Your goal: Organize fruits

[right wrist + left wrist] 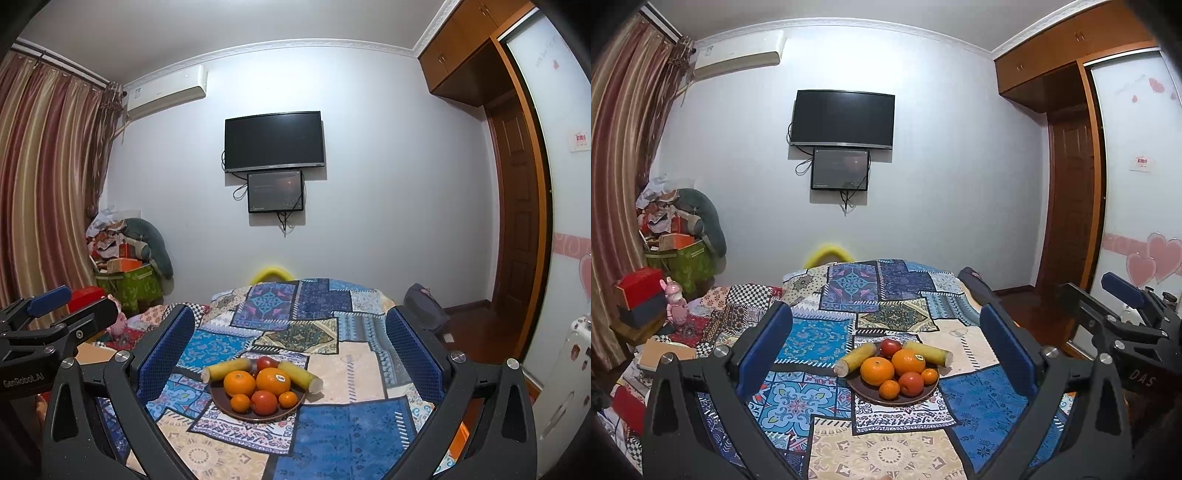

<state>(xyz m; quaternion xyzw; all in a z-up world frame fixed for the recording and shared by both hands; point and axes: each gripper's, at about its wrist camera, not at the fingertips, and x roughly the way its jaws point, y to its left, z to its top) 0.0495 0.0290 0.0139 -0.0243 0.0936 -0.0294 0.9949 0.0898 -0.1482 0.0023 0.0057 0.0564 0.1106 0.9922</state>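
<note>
Left wrist view shows my left gripper (886, 347) spread wide and holding nothing, hanging above the patchwork bedspread (982, 406); the right wrist view shows my right gripper (290, 354) just as wide and bare. Between the blue pads sits the brown plate (864, 393), loaded: two small tangerines (889, 389) and a red tomato-like fruit (911, 383) at the near rim, two big oranges (876, 370) behind them, then another red fruit (890, 347). Two yellow stalk pieces (855, 359), perhaps sugarcane, lie across the far side with their cut ends overhanging the rim.

My worry is the soft bed. If I press down on the pile, the plate could tip and the round fruit roll off. Nudging an overhanging stalk could lever it onto the cloth. The stickered orange (273, 381) touches its neighbours, so a wide grab may knock them aside.
</note>
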